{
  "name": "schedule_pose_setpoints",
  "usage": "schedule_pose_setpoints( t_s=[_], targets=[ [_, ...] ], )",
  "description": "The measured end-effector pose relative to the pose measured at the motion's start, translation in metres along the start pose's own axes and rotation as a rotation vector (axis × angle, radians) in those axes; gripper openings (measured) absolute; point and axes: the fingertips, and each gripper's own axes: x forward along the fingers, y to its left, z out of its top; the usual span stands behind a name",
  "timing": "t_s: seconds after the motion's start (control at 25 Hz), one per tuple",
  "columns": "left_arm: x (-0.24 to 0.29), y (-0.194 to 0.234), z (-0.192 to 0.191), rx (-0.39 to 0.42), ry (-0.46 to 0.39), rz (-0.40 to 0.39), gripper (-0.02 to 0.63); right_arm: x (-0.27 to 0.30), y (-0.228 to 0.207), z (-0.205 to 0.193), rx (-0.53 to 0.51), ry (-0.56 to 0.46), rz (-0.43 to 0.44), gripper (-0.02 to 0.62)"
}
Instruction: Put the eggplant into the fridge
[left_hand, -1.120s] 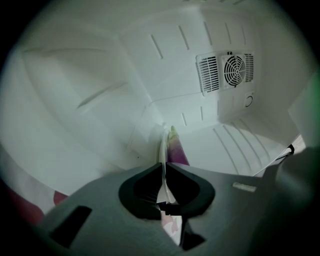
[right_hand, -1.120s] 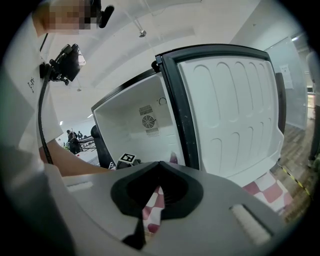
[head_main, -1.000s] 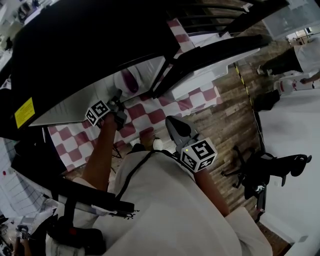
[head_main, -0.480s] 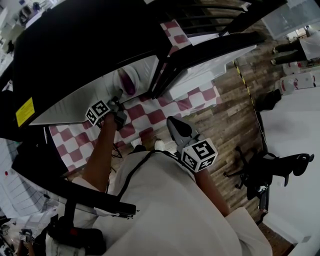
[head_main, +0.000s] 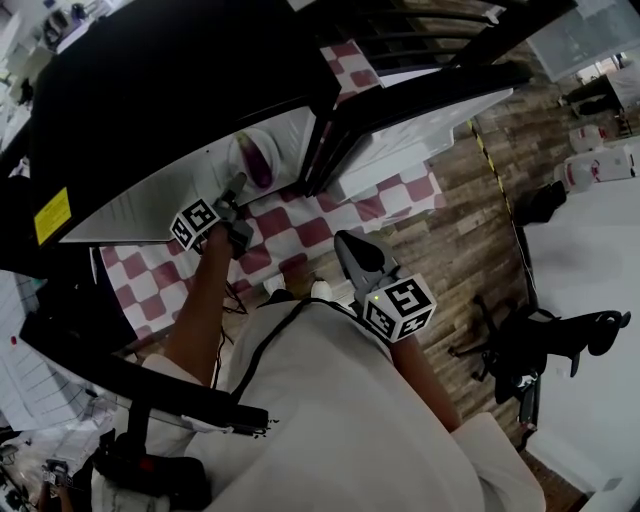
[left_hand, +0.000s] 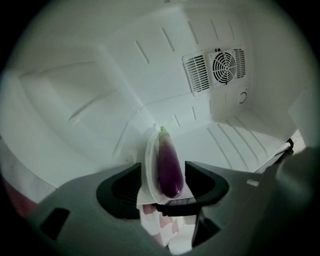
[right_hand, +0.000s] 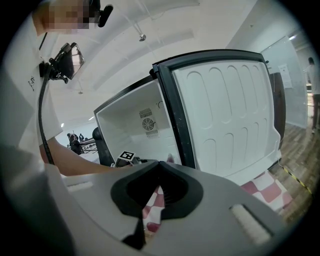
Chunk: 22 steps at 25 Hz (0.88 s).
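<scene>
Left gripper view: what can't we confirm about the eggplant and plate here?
- Left gripper view: the plate near rim is behind the left gripper body; contact with the open jaws or the fridge floor is unclear.
- Head view: the eggplant is too small for detail; the fridge's black top hides most of the interior.
- Right gripper view: the right gripper, shut, blocks the fridge floor.

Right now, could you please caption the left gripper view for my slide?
Left tool, jaws apart, faces the eggplant on its white plate inside the fridge.
</scene>
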Motion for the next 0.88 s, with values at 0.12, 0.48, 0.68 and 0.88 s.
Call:
schedule_pose_setpoints(
  t_s=[0.12, 0.48, 0.68, 0.88],
  targets=[
    [-0.003, 0.001, 0.001, 0.011, -0.003, 0.004, 0.279, 0.0, 0.001, -0.001, 0.0, 0.0, 0.008, 0.006],
    [-0.018, -0.006, 0.0, 0.051, -0.002, 0.0, 0.264, -0.005, 0.002, -0.001, -0.005, -0.008, 0.034, 0.006],
    [-0.033, -0.021, -0.008, 0.115, 0.016, -0.029, 0.208, -0.007, 0.006, -0.003, -0.018, -0.008, 0.074, 0.006],
    [-0.057, -0.037, -0.018, 0.188, 0.013, -0.03, 0.143, -0.01, 0.012, -0.005, -0.061, 0.0, 0.13, 0.006]
  ],
)
